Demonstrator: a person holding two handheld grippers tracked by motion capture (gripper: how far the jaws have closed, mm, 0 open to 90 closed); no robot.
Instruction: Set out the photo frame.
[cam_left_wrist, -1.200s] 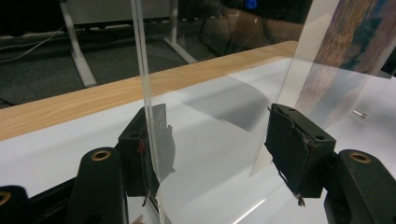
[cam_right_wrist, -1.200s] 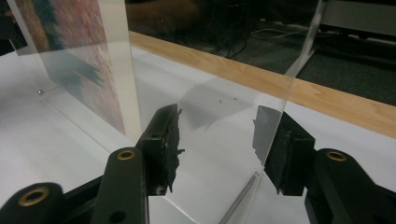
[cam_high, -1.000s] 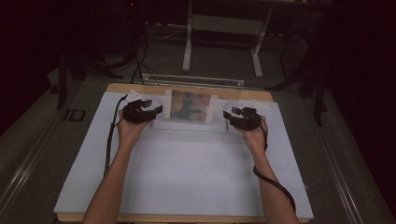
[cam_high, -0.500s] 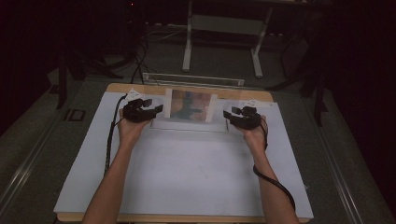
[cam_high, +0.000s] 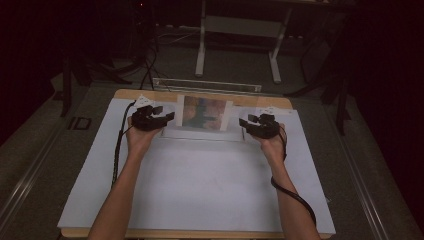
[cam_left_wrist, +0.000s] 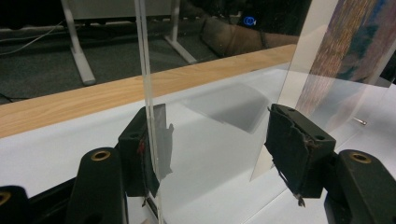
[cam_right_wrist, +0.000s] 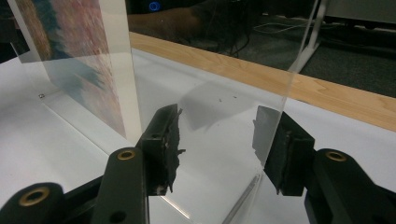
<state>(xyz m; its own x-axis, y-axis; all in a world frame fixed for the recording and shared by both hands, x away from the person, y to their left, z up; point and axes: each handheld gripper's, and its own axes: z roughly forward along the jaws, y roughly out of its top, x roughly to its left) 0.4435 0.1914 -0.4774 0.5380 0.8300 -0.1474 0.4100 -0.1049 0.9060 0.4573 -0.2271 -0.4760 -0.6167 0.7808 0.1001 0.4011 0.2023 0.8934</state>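
Left gripper (cam_high: 167, 117) jaws spread, straddling left edge of clear stand (cam_high: 202, 131). Right gripper (cam_high: 245, 122) jaws likewise apart around right edge. Picture (cam_high: 202, 113) upright inside stand on table (cam_high: 200, 200).

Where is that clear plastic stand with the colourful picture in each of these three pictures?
High view: the clear stand stands upright at the table's far middle, between both grippers.
Left gripper view: its clear edge rises left of centre; the picture sits top right.
Right gripper view: the picture sits top left.
Shared landmark: the wooden table edge.
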